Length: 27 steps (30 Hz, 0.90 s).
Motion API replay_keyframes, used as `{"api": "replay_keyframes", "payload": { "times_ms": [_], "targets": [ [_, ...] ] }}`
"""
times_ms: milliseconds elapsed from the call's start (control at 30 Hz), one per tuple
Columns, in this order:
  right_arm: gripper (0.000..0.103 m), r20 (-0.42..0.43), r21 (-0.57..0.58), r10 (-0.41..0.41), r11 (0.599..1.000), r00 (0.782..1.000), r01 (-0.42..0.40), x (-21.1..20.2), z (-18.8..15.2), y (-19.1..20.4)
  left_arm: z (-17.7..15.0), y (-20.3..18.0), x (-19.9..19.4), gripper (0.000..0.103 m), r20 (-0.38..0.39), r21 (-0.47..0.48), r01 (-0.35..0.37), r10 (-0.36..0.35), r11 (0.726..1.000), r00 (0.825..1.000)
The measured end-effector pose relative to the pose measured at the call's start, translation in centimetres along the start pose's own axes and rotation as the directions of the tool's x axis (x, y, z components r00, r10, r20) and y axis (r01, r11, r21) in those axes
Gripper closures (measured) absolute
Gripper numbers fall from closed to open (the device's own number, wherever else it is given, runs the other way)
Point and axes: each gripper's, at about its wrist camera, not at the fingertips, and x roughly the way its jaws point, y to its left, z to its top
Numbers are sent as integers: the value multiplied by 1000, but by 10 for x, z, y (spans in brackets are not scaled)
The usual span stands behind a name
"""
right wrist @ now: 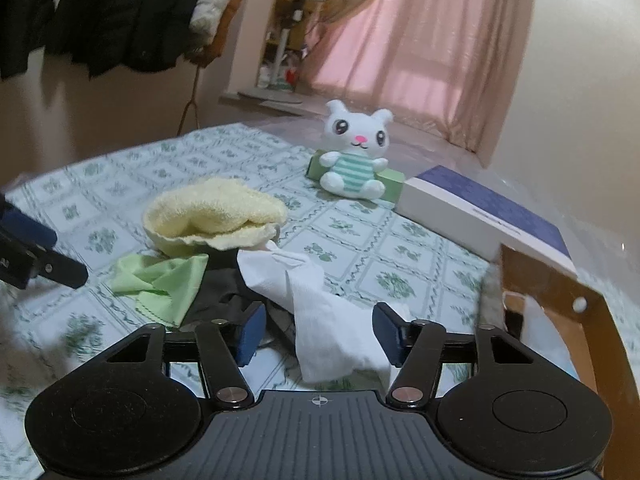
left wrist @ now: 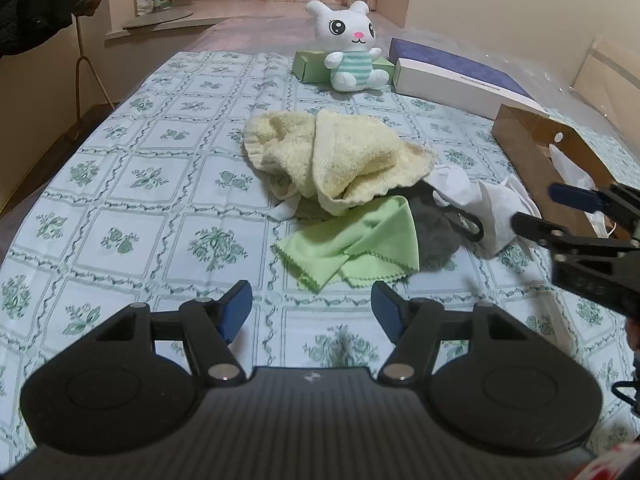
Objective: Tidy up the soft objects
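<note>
Heap of soft things at mid-bed on the green-and-white floral bedspread (left wrist: 132, 184): crumpled pale-yellow terry towel (left wrist: 340, 156) on top, thin lime-green cloth with pinked edges (left wrist: 352, 244) spilling toward the near edge, dark grey fabric piece (left wrist: 436, 240) under both, crumpled white cloth (right wrist: 316, 300) trailing to the right. Left gripper (left wrist: 312, 312) low over bare bedspread just short of the green cloth, jaws wide, nothing between. Right gripper (right wrist: 318, 334) jaws parted with the white cloth lying between; pads seemingly not pressing it, though blurred. White plush rabbit in a striped green suit (left wrist: 352, 48) far back, well apart. Brown cardboard box (left wrist: 532, 148) close at the right; broad open bedspread to the left.
</note>
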Motion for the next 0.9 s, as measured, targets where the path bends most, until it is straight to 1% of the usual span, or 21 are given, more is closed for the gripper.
{"api": "replay_keyframes", "payload": {
  "times_ms": [100, 167, 200, 233, 267, 333, 400, 433, 567, 600, 633, 700, 767, 800, 833, 867, 900],
  "targets": [
    [46, -5, -44, -8, 999, 1000, 8, 16, 1, 6, 2, -3, 7, 39, -3, 7, 5, -5, 1000, 1000],
    [49, -12, -59, -9, 998, 1000, 8, 26, 1, 9, 3, -6, 12, 39, -5, 12, 16, -16, 1000, 1000],
    [56, -15, -59, -8, 998, 1000, 8, 29, 1, 9, 4, -7, 15, 39, -6, 16, 22, -21, 1000, 1000],
    [67, -23, -53, -7, 999, 1000, 5, 33, 1, 8, 4, -8, 18, 39, -5, 22, 28, -28, 999, 1000],
    [72, -29, -43, -5, 999, 1000, 4, 34, 1, 8, 5, -9, 22, 39, -5, 27, 31, -31, 999, 999],
    [89, -31, -9, -2, 1000, 1000, 1, 36, 1, 3, 6, -10, 31, 39, -9, 34, 31, -30, 999, 999],
    [98, -18, 43, 3, 999, 1000, -2, 32, 1, -5, 7, -10, 39, 39, -7, 36, 27, -27, 999, 1000],
    [100, -11, 73, 3, 997, 1000, -2, 30, 1, -10, 7, -9, 44, 40, -12, 35, 25, -25, 999, 1000],
    [102, 34, 224, -20, 975, 999, 12, 13, 4, -33, 8, -9, 62, 41, -28, 52, -1, 3, 999, 1000],
    [102, 45, 267, -28, 964, 999, 15, 8, 5, -40, 8, -9, 66, 43, -32, 63, -15, 17, 998, 999],
    [102, 55, 307, -37, 952, 998, 18, 4, 6, -48, 8, -10, 69, 47, -31, 70, -16, 19, 997, 999],
    [102, 75, 368, -62, 929, 995, 30, -7, 8, -60, 8, -10, 73, 52, -34, 76, -13, 15, 997, 999],
    [102, 98, 416, -80, 909, 992, 32, -19, 10, -69, 7, -11, 75, 58, -22, 86, -10, 12, 996, 1000],
    [102, 108, 439, -89, 898, 990, 33, -24, 11, -74, 7, -12, 75, 71, -14, 92, -7, 8, 996, 1000],
    [102, 118, 459, -95, 888, 988, 30, -31, 11, -78, 7, -12, 75, 82, -10, 98, 4, -3, 995, 1000],
    [102, 129, 479, -98, 877, 987, 24, -38, 12, -82, 6, -13, 74, 86, -8, 100, 18, -18, 995, 1000],
    [102, 137, 493, -96, 870, 986, 16, -45, 13, -85, 5, -13, 72, 93, -9, 98, 28, -27, 995, 1000]
  ]
}}
